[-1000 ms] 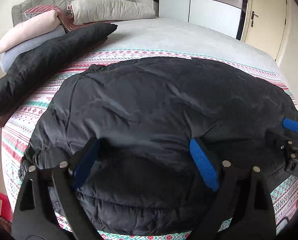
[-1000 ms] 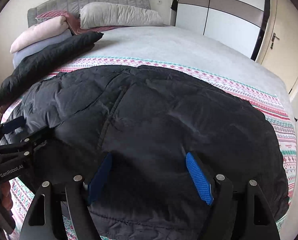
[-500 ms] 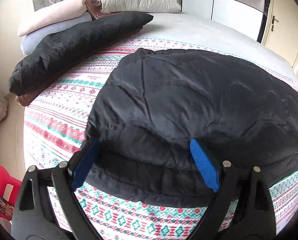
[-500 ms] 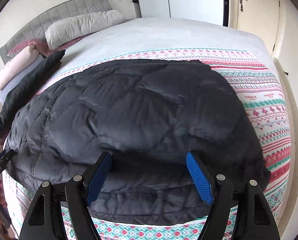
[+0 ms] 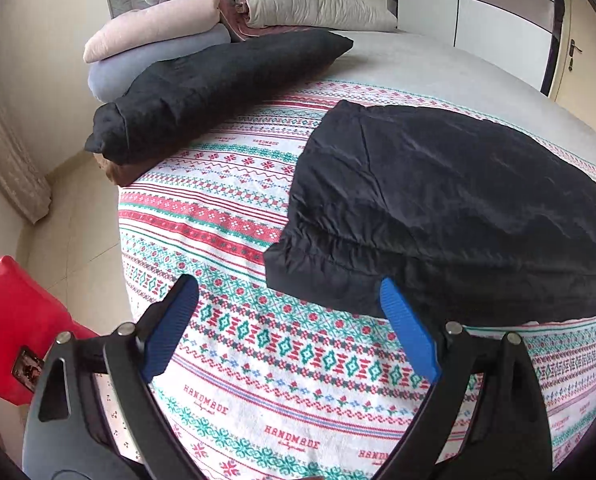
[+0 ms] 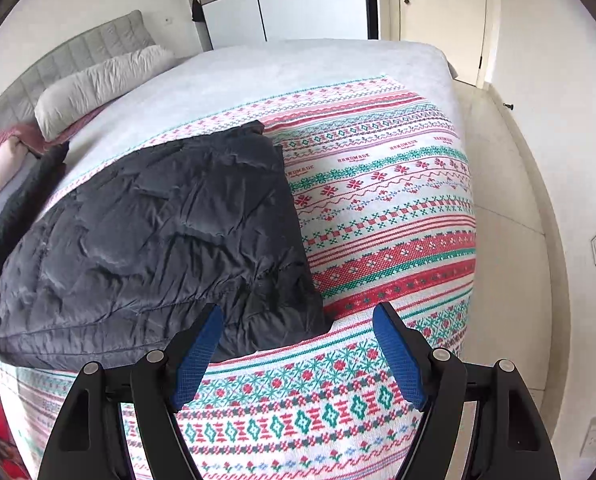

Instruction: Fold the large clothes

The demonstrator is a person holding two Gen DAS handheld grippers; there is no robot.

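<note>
With the black puffer jacket (image 5: pixel 450 208) lying folded on the patterned blanket (image 5: pixel 233 208), both tools hang clear of it. Left gripper (image 5: pixel 289 328) and right gripper (image 6: pixel 298 352) gape empty; next, I reckon, each must take an end for another fold.

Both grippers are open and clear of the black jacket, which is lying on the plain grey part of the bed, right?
Not quite. The black jacket lies on the patterned blanket, not the plain grey part; the left wrist view shows it. The left gripper and right gripper are open and hold nothing.
</note>
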